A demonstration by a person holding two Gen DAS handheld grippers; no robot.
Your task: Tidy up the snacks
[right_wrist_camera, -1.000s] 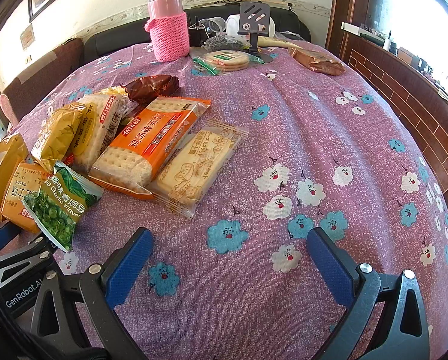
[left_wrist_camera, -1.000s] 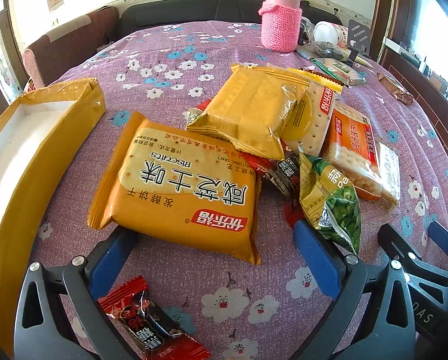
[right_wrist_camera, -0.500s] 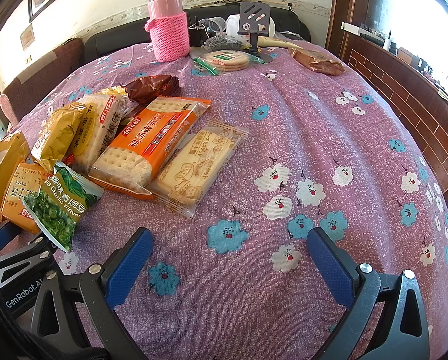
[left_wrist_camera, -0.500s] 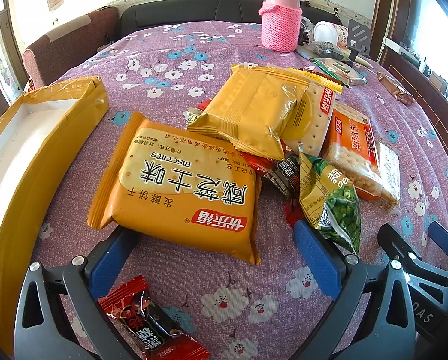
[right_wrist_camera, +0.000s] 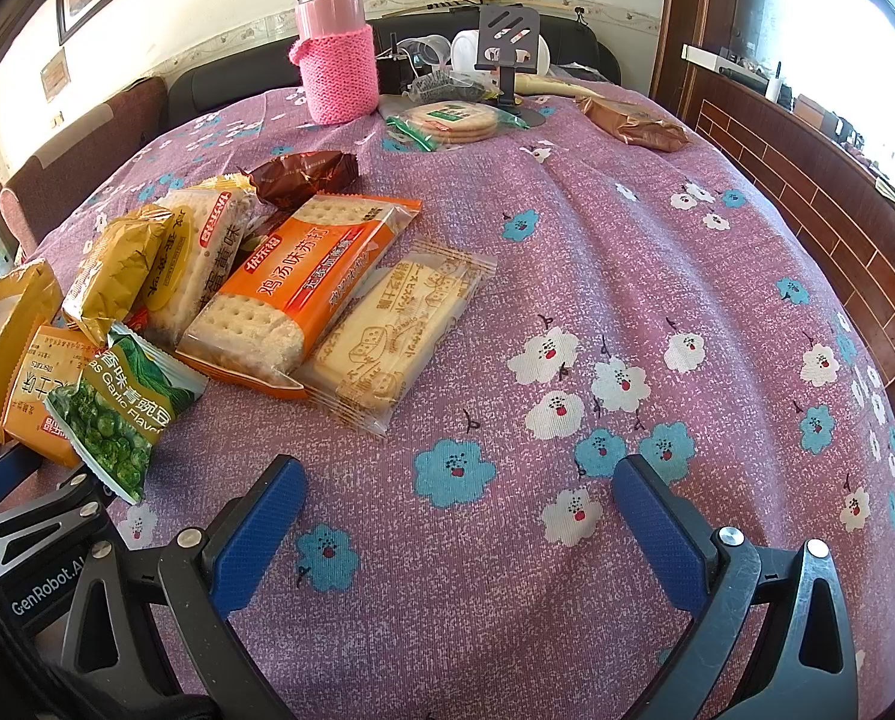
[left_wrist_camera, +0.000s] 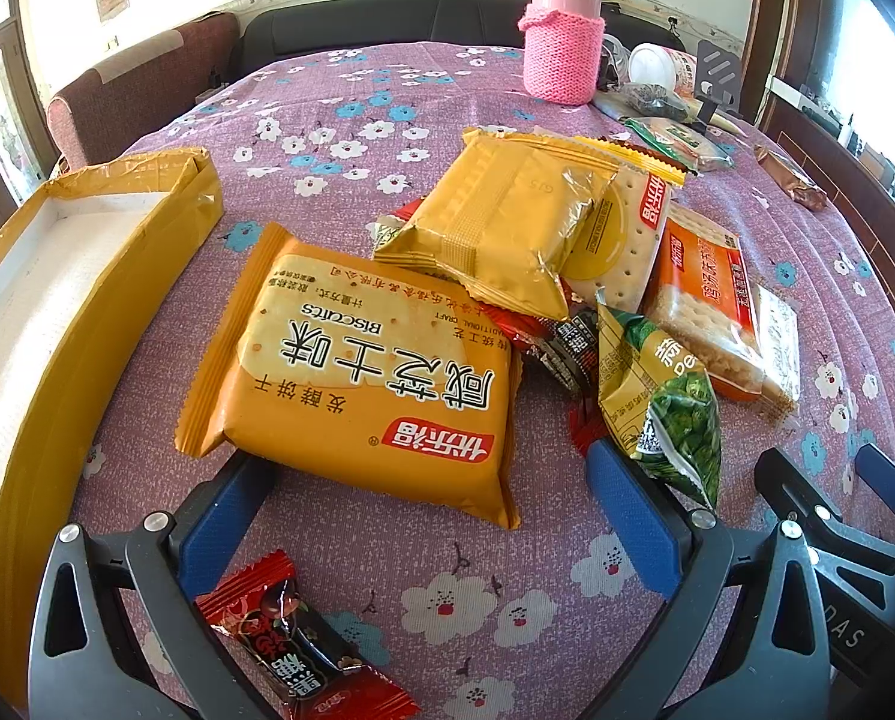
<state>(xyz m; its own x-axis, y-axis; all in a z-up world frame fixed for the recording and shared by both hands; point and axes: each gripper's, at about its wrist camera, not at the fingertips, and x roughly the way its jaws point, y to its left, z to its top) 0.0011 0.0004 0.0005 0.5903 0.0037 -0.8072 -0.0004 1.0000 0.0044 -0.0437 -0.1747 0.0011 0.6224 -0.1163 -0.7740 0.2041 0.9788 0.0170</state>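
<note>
- Left wrist view:
- Snacks are lying in a loose heap on the purple flowered cloth [left_wrist_camera: 387, 90], right of the yellow box [left_wrist_camera: 117, 294].
- The left gripper [left_wrist_camera: 429, 474] is hovering wide open with nothing between its blue pads [left_wrist_camera: 633, 510]; the near edge of the big biscuit pack [left_wrist_camera: 357, 372] is sitting between the fingertips, apart from them as far as I can tell.
- A gold pack [left_wrist_camera: 507, 222] is lying over the far corner of that pack, and a pea bag [left_wrist_camera: 663, 396] is sitting just beside the right pad.
- A red candy [left_wrist_camera: 291, 642] is lying near, under the left finger.
- A pink flask [left_wrist_camera: 561, 36] is standing at the far side.
- Right wrist view:
- The right gripper [right_wrist_camera: 459, 498] is also hanging wide open and empty over bare cloth [right_wrist_camera: 627, 252].
- An orange cracker pack [right_wrist_camera: 303, 282] is overlapping a clear biscuit pack [right_wrist_camera: 399, 330] at far left, well apart from the pads.
- The pea bag [right_wrist_camera: 123, 408] is resting by the left gripper's body at the left edge.
</note>
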